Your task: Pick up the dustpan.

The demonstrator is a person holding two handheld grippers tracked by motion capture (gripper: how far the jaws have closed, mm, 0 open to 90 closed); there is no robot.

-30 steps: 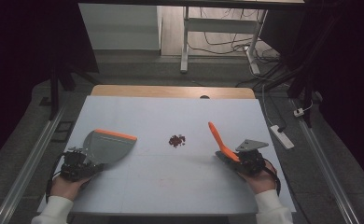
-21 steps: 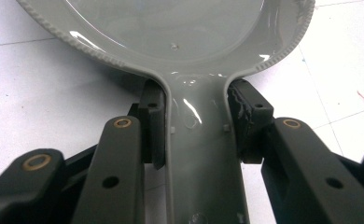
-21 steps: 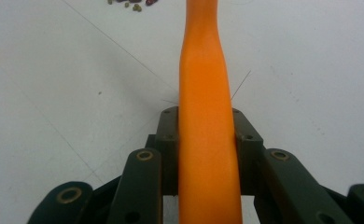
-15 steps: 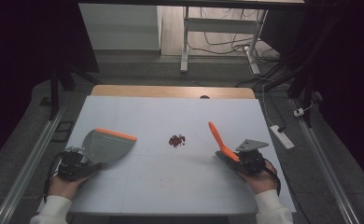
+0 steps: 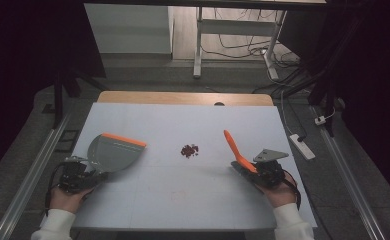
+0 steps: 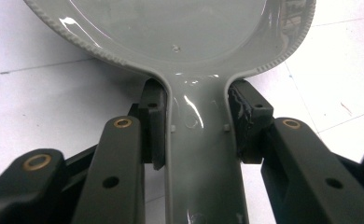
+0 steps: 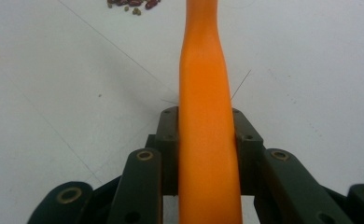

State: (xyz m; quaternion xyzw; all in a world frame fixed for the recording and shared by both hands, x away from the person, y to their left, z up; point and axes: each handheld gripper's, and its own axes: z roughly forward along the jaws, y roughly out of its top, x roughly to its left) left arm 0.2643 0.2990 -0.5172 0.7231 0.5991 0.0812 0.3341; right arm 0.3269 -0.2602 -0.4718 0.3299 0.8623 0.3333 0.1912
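Note:
A grey dustpan [image 5: 114, 152] with an orange front lip lies at the left of the white table. My left gripper [image 5: 85, 176] is shut on its grey handle [image 6: 201, 154], one pad on each side. On the right, my right gripper [image 5: 243, 167] is shut on an orange brush handle [image 5: 234, 149] that slants up and away toward the table's middle; the handle [image 7: 206, 135] runs between both pads. A small heap of dark red-brown beans [image 5: 189, 150] sits on the table between the two tools, and the beans [image 7: 132, 3] lie beyond the handle in the right gripper view.
The white table top [image 5: 183, 120] has a wooden strip [image 5: 183, 97] along its far edge. A white power strip [image 5: 302, 146] lies on the floor to the right. A metal table frame [image 5: 199, 40] and cables stand on the floor beyond.

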